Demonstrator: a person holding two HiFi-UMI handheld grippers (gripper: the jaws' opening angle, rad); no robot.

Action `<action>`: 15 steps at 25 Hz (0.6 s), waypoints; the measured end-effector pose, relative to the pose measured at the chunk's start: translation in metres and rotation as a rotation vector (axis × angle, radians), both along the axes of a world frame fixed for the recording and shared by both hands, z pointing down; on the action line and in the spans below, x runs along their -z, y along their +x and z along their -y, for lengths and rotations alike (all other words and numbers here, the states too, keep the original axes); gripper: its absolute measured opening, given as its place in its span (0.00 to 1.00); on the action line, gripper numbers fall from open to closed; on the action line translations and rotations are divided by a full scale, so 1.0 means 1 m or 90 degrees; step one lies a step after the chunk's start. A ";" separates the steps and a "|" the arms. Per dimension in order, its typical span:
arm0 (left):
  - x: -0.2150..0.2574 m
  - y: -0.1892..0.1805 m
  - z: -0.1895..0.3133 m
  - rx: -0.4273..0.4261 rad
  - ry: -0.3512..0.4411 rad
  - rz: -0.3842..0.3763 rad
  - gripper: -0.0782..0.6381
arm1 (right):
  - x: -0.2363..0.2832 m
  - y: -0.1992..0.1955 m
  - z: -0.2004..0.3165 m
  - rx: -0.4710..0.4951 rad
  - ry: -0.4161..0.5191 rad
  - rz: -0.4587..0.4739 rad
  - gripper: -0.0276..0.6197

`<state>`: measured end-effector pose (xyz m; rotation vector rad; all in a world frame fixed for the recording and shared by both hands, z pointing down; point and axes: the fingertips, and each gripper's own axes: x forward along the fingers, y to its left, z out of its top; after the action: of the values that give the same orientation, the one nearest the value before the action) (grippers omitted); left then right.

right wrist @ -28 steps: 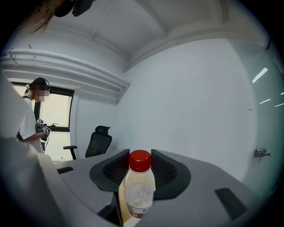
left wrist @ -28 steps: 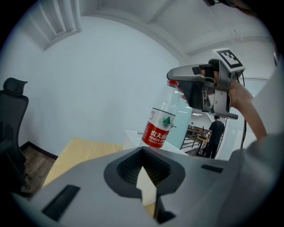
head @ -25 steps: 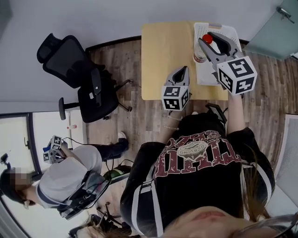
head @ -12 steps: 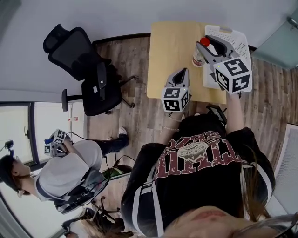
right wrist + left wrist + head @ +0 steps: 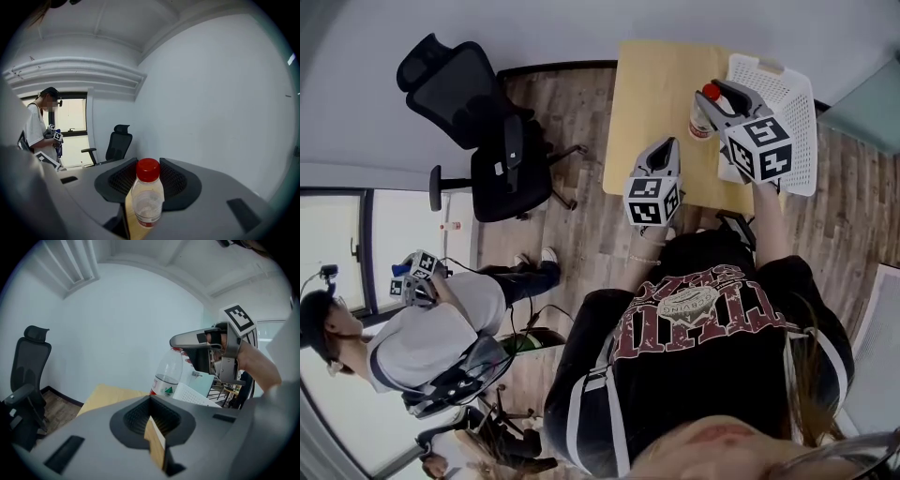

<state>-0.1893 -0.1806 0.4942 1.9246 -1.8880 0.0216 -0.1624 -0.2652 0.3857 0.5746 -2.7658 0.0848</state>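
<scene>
A clear plastic bottle (image 5: pixel 702 112) with a red cap and red label is held upright in my right gripper (image 5: pixel 718 95), which is shut on the bottle. It hangs over the wooden table (image 5: pixel 654 94), just left of the white basket (image 5: pixel 776 101). In the right gripper view the bottle (image 5: pixel 147 197) stands between the jaws of the right gripper (image 5: pixel 148 163). My left gripper (image 5: pixel 666 145) is at the table's near edge, shut and holding nothing. From the left gripper (image 5: pixel 151 400) I see the bottle (image 5: pixel 168 375) ahead, its base hidden, and the right gripper (image 5: pixel 188 340) over it.
A black office chair (image 5: pixel 478 122) stands on the wood floor left of the table. Another person (image 5: pixel 427 333) with grippers stands at the lower left, by a window. The perforated basket (image 5: pixel 197 394) sits on the table's right side. A pale wall lies behind the table.
The right gripper has carried the bottle left, from the basket's edge to over the table, and lower. The left gripper has stayed where it was.
</scene>
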 end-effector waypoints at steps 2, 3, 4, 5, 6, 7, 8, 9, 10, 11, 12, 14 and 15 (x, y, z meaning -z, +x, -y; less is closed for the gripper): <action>-0.002 -0.001 0.000 0.005 -0.002 0.001 0.17 | -0.009 -0.001 0.002 0.003 -0.007 -0.007 0.29; -0.003 -0.001 -0.001 0.007 -0.003 0.001 0.17 | -0.013 -0.002 0.002 0.005 -0.010 -0.010 0.29; -0.004 -0.001 -0.001 0.009 -0.005 0.001 0.17 | -0.018 -0.003 0.003 0.007 -0.014 -0.013 0.29; -0.006 -0.001 -0.002 0.012 -0.007 0.002 0.17 | -0.023 -0.003 0.003 0.009 -0.017 -0.016 0.29; -0.007 -0.001 -0.003 0.014 -0.009 0.002 0.17 | -0.028 -0.003 0.004 0.011 -0.021 -0.020 0.29; -0.008 -0.001 -0.003 0.017 -0.010 0.002 0.17 | -0.033 -0.004 0.004 0.013 -0.025 -0.024 0.29; -0.009 -0.002 -0.004 0.020 -0.012 0.003 0.17 | -0.038 -0.005 0.004 0.015 -0.029 -0.028 0.29; -0.010 -0.003 -0.005 0.024 -0.012 0.003 0.17 | -0.044 -0.005 0.004 0.017 -0.033 -0.032 0.29; -0.011 -0.003 -0.006 0.026 -0.013 0.003 0.17 | -0.049 -0.006 0.003 0.019 -0.038 -0.035 0.29; -0.012 -0.004 -0.007 0.029 -0.014 0.003 0.17 | -0.054 -0.008 0.003 0.021 -0.042 -0.039 0.29; -0.013 -0.005 -0.008 0.032 -0.015 0.003 0.17 | -0.059 -0.009 0.002 0.024 -0.046 -0.043 0.29; -0.015 -0.007 -0.010 0.037 -0.017 0.004 0.17 | -0.067 -0.013 0.001 0.030 -0.053 -0.050 0.29; -0.016 -0.008 -0.011 0.039 -0.018 0.005 0.17 | -0.071 -0.015 0.001 0.032 -0.055 -0.054 0.29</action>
<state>-0.1975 -0.1695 0.5103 1.8502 -1.9392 0.0368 -0.1771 -0.2661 0.4571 0.4741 -2.6781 0.1642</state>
